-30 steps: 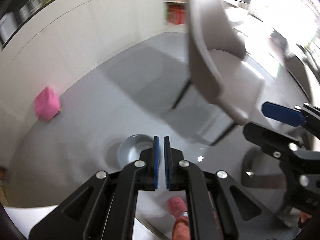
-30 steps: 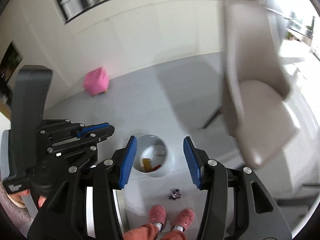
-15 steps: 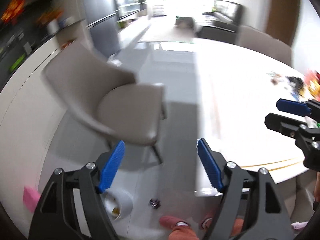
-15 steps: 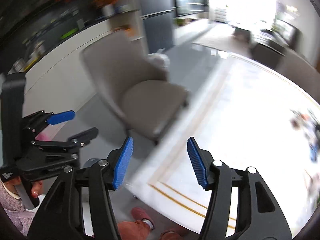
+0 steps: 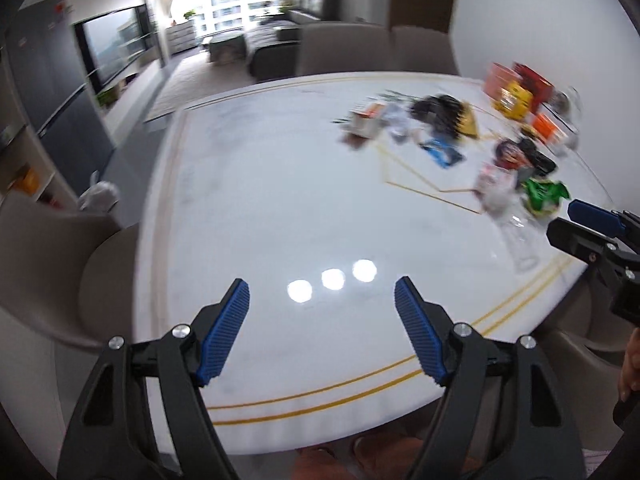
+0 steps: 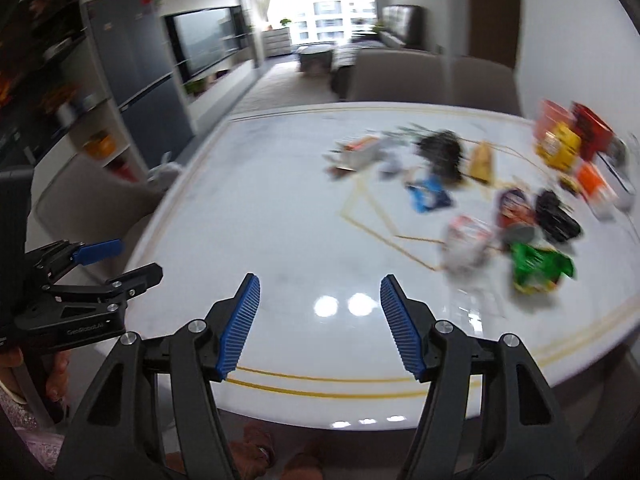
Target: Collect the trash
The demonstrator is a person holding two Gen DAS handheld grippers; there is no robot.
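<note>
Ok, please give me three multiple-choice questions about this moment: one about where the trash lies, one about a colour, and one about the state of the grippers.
1. Where does the trash pile lie on the white table?
A. On its right part, ahead of the grippers
B. At its near left corner
C. Under it, on the floor

2. What colour is the crumpled wrapper nearest to the right gripper?
A. Pink
B. Green
C. White

3. In what state are the right gripper and the left gripper?
A. Both open and empty
B. Both shut on wrappers
C. Left shut, right open

Answers: 1 A, the pile sits right of centre in both views. 2 B, the closest wrapper is bright green. 3 A, each pair of blue pads stands wide apart with only table between.
</note>
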